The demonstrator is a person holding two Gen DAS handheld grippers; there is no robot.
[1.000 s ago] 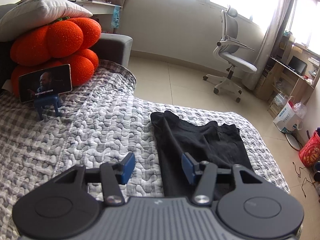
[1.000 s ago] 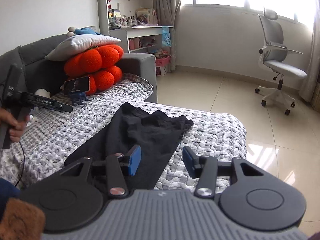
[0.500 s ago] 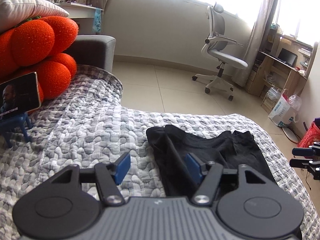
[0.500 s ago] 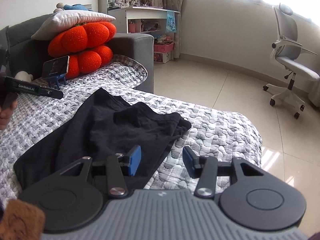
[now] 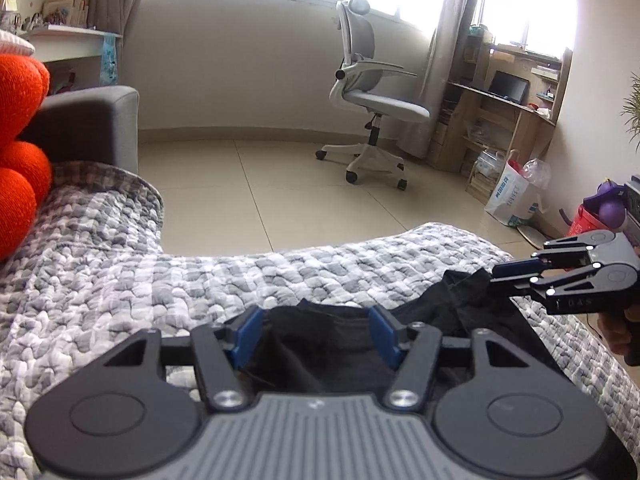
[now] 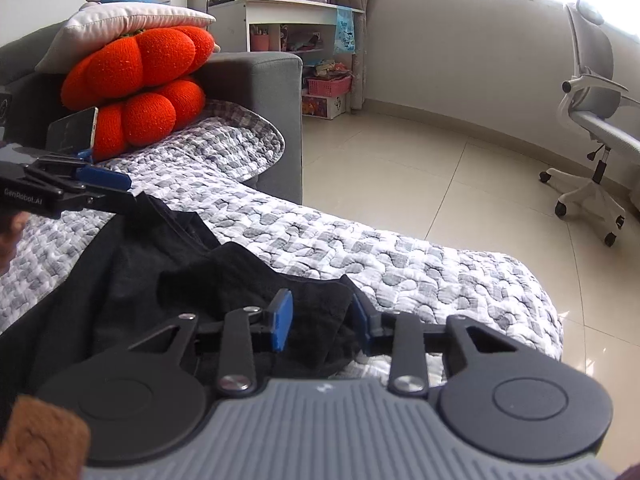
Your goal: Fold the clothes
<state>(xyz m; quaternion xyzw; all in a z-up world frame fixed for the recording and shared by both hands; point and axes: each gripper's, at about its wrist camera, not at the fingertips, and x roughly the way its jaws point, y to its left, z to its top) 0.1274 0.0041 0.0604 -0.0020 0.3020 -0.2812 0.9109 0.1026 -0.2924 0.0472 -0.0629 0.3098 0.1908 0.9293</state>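
Observation:
A black garment [image 5: 460, 312] lies spread on the grey-and-white quilt [image 5: 160, 280]. My left gripper [image 5: 316, 334] is low over the garment's far left corner. Its jaws are closing, the cloth lies between the blue pads, and they do not press on it. In the right wrist view the same garment [image 6: 160, 264] runs back to the left. My right gripper [image 6: 320, 320] straddles the bunched far right corner, its jaws closing with a gap still around the cloth. Each gripper shows side-on in the other's view: the right gripper [image 5: 496, 274], the left gripper [image 6: 116, 182].
Orange pumpkin cushions [image 6: 140, 80] and a white pillow are stacked against the grey sofa arm [image 6: 260, 76], with a phone on a blue stand [image 6: 72, 128] in front. The quilt's edge drops to a tiled floor. An office chair [image 5: 372, 96] and a desk stand beyond.
Both grippers have come down and forward to the garment's far edge. The right jaws have narrowed around the cloth. The left gripper now straddles the left corner.

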